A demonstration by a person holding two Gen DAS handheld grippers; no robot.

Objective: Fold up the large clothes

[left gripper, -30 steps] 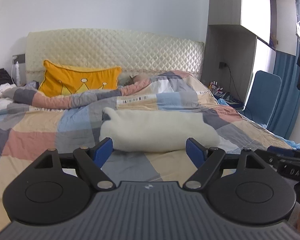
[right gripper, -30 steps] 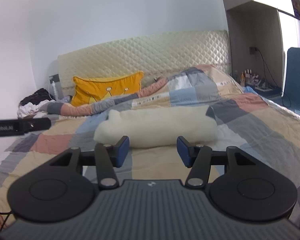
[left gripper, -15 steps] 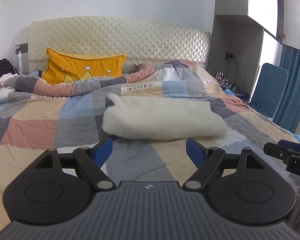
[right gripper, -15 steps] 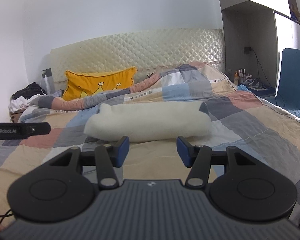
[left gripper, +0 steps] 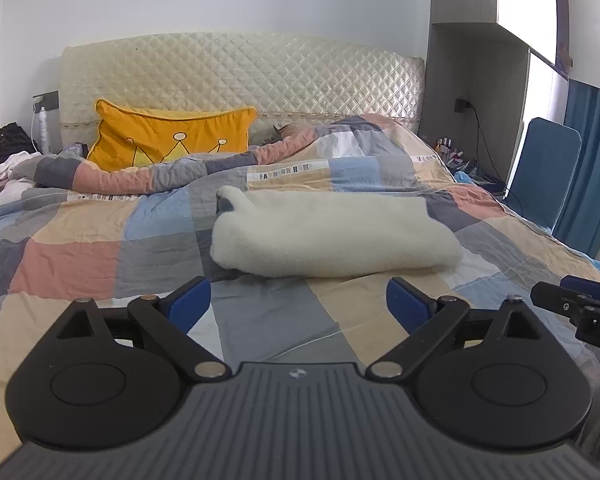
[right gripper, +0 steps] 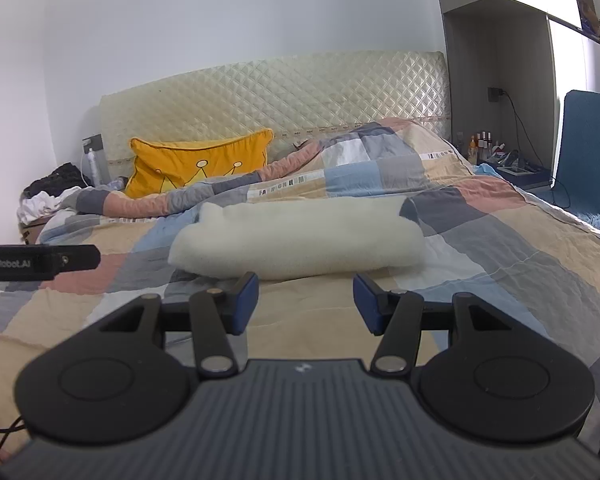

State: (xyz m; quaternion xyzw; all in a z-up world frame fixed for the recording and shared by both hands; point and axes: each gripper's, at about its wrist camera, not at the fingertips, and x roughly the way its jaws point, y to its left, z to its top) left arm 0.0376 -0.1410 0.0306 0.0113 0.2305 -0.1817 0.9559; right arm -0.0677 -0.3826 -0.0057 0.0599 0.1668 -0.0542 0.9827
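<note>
My left gripper (left gripper: 298,305): jaws spread wide and just been opening further, nothing between them, only bedcover beneath.
My right gripper (right gripper: 305,303): jaws apart at a middling gap, nothing gripped (the blue pads (right gripper: 247,300) frame bare quilt).
Folded garment (left gripper: 332,236): a cream fleece piece, folded into a long thick bundle, lying flat across the middle of the bed, just beyond both sets of my fingertips and touching neither.
Containers: none that I can make out; on the bedside ledge (right gripper: 504,160) stand small bottles, too small to tell apart.
Surface: a patchwork quilt (left gripper: 80,256) in peach, blue, grey and tan squares covers the bed, rumpled into a ridge near the head.
Pillow: an orange cushion (left gripper: 168,140) with a crown drawing leans against the quilted cream headboard (left gripper: 240,72).
Room: pale wall behind; a heap of dark and white clothes (left gripper: 0,152) at the far left beside the bed; a blue chair (left gripper: 548,168) and blue curtain (left gripper: 588,168) on the right; a grey cabinet (left gripper: 472,60) by the headboard.
</note>
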